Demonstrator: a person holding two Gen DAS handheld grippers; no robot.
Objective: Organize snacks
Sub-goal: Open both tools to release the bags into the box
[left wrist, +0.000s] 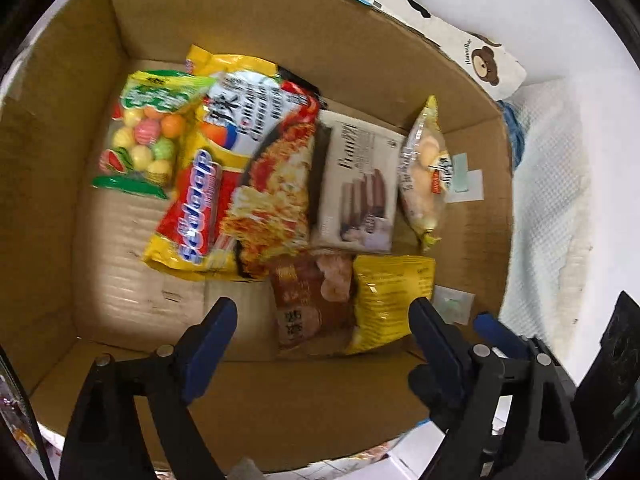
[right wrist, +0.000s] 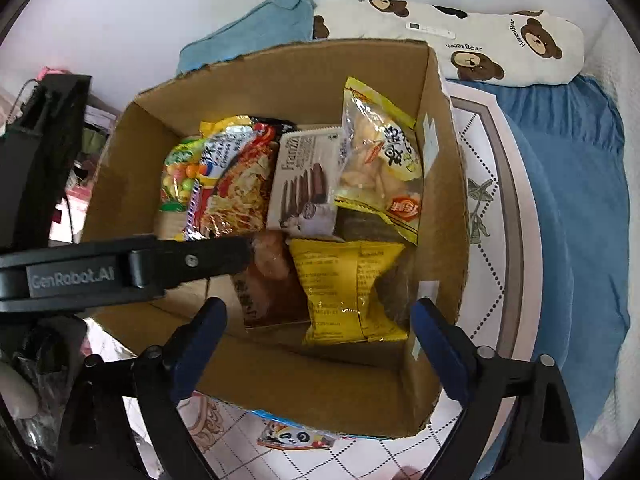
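Six snack packets are seen packed in the cardboard box point(right wrist: 440, 208); both left tongs point(left wrist: 322, 320) and right tongs point(right wrist: 318, 322) are held apart, empty.

The brown snack packet point(right wrist: 268, 280) is partly hidden by the yellow packet point(right wrist: 344, 288); the noodle bag point(left wrist: 260, 172) print is blurred.

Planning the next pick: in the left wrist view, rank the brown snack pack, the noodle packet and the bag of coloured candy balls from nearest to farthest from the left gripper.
From the left gripper:
1. brown snack pack, just ahead between the fingers.
2. noodle packet, mid-box, beyond it.
3. candy bag, far left corner of the cardboard box.
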